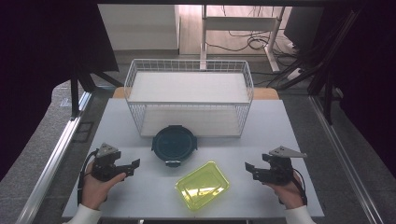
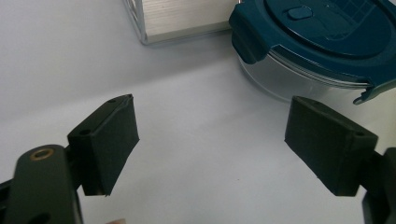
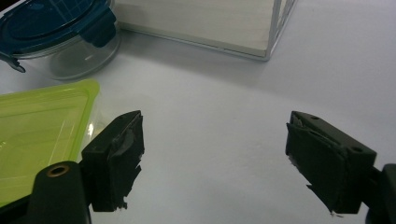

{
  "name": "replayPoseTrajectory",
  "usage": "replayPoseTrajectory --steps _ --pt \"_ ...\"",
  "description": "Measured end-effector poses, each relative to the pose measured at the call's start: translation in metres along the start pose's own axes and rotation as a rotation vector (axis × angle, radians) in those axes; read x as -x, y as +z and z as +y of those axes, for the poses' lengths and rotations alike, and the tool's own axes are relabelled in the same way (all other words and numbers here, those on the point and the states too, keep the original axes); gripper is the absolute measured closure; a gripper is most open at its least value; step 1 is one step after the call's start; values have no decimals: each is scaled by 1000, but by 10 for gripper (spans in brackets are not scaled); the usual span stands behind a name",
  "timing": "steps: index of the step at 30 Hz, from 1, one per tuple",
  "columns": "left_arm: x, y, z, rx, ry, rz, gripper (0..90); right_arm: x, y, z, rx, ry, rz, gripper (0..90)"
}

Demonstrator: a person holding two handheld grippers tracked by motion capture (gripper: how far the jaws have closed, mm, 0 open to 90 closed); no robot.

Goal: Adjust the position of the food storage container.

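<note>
The high view is looking down over the table (image 1: 140,196) — both gripper views, low and close, are sharing the round container (image 2: 322,42).

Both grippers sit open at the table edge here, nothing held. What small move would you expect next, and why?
Probably the left gripper eases forward and inward toward the round container with the dark blue lid. Its jaws are spread wide with bare table between them, and the container sits just ahead of them, near the wire basket. The right gripper is likewise open and empty beside the yellow-green tray.
</note>
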State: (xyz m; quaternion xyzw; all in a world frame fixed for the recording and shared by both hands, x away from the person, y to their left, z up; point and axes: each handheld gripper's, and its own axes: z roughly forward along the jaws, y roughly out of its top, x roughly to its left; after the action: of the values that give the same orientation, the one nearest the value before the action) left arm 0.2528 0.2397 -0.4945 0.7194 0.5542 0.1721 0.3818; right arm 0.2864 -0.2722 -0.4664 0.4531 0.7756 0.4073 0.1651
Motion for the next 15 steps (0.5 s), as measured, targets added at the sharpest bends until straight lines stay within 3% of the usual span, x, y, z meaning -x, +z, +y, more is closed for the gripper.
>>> replayPoseTrajectory --steps 7,15 --pt "-2 -3 0 -7 -39 -25 214 1 -2 1 -5 7 5 215" --pt "-2 -8 0 -8 -37 -38 234 -3 0 11 -3 -13 4 224"
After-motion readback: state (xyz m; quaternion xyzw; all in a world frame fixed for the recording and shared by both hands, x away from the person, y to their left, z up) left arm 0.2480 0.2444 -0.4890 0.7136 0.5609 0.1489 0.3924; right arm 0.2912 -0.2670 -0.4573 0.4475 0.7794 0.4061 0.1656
